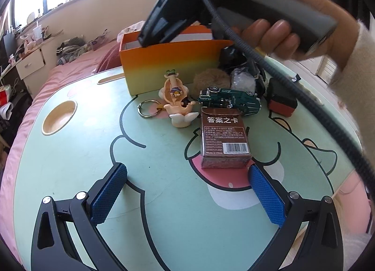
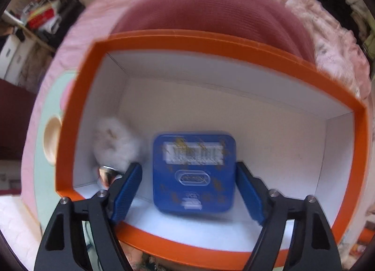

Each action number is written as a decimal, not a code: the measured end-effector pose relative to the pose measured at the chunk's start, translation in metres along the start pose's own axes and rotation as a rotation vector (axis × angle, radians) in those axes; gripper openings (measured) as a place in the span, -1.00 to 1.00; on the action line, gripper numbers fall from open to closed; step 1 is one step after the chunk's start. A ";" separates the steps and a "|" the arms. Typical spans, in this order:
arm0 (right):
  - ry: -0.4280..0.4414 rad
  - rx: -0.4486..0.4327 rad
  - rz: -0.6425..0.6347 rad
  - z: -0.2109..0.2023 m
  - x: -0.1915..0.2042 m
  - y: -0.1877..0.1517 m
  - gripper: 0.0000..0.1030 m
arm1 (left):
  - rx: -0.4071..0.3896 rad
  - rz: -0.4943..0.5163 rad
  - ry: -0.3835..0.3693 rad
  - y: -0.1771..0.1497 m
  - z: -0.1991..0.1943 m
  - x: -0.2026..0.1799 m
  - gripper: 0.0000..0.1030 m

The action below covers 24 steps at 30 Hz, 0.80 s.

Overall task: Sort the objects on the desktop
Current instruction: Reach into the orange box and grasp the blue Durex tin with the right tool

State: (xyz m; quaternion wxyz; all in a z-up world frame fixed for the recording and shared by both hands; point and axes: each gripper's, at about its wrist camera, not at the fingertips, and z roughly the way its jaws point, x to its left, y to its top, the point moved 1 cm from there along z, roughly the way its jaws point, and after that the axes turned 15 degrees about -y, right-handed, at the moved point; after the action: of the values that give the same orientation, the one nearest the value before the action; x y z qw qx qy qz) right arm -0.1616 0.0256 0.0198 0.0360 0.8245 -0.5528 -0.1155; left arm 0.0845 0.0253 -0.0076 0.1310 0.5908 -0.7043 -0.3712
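Note:
My left gripper (image 1: 187, 175) is open and empty, low over the green cartoon table (image 1: 164, 200), just short of a brown card box (image 1: 222, 139). Behind the card box lie a green toy car (image 1: 229, 101), a figurine (image 1: 177, 99) with a key ring (image 1: 148, 108), a brown pompom (image 1: 211, 80) and a black-and-red box (image 1: 282, 99). The orange box (image 1: 171, 64) stands at the back. My right gripper (image 2: 189, 172) is open over the orange box (image 2: 211, 43). A blue tin (image 2: 193, 172) lies blurred inside between its fingers. A white pompom (image 2: 114, 144) lies inside at the left.
A round cup recess (image 1: 59, 117) is set in the table's left side. A pink bed (image 1: 70, 69) lies beyond the table. The right gripper's cable (image 1: 304, 102) runs across the table's right side. A bagged item (image 1: 242, 78) lies beside the brown pompom.

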 end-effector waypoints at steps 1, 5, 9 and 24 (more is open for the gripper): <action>0.004 -0.017 0.013 -0.002 0.000 -0.002 0.48 | 0.000 0.000 -0.002 0.000 0.000 0.001 0.99; 0.029 -0.046 0.039 -0.007 0.000 -0.009 0.30 | -0.001 -0.001 0.000 0.001 0.000 0.000 0.99; 0.045 -0.073 0.064 -0.010 -0.003 -0.015 0.30 | 0.002 0.003 0.004 0.002 0.002 -0.002 0.99; 0.120 -0.437 0.208 -0.104 -0.049 -0.068 0.30 | 0.001 0.001 -0.004 0.002 0.002 0.000 0.99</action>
State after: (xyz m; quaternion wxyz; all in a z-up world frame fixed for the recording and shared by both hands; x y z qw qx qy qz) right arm -0.0943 0.0895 0.1150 0.2578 0.7413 -0.5933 -0.1789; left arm 0.0813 0.0262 -0.0076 0.1296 0.5898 -0.7050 -0.3719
